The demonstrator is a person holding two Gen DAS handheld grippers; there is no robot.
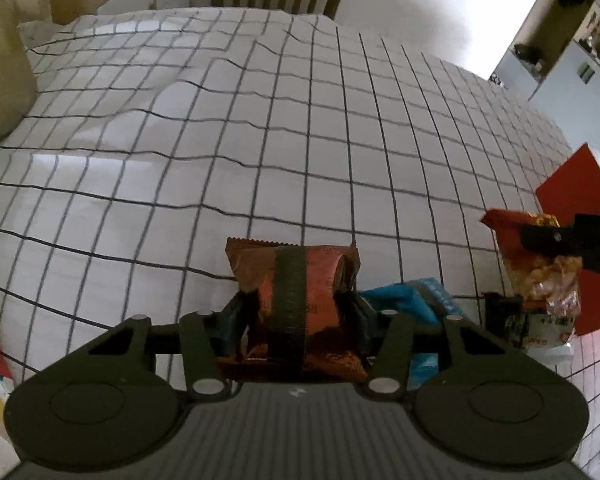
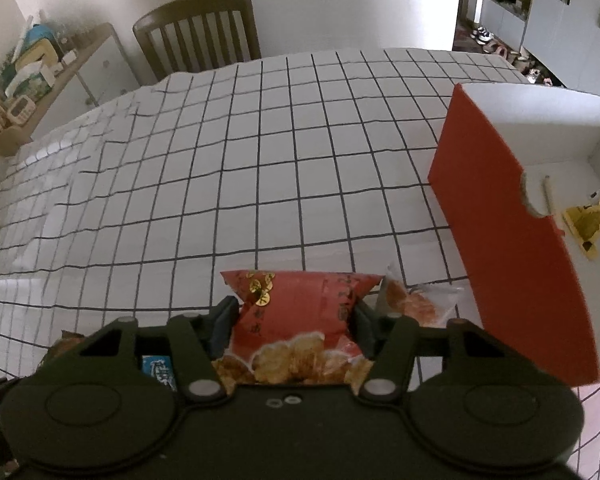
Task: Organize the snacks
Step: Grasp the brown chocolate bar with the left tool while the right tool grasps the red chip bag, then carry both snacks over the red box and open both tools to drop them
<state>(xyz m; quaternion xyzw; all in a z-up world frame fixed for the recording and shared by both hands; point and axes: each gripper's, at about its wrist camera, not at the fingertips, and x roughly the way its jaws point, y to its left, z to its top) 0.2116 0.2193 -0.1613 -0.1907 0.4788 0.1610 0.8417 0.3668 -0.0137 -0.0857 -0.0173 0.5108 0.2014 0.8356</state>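
In the left wrist view my left gripper (image 1: 294, 314) is shut on a brown-orange snack packet (image 1: 320, 276) with a dark seam down its middle; the foil crumples against the right finger. In the right wrist view my right gripper (image 2: 294, 320) is shut on a red snack bag (image 2: 296, 308) printed with gold coins and crackers, pinched at its waist. The same red bag (image 1: 540, 268) shows at the right of the left wrist view. A red box (image 2: 512, 240) with a white inside stands open to the right and holds a yellow packet (image 2: 586, 222).
A blue packet (image 1: 400, 300), a dark packet (image 1: 504, 316) and a white packet (image 1: 550, 330) lie between the grippers. A clear cracker packet (image 2: 418, 304) lies beside the red box. The checked tablecloth (image 2: 260, 180) stretches ahead to a wooden chair (image 2: 200, 28).
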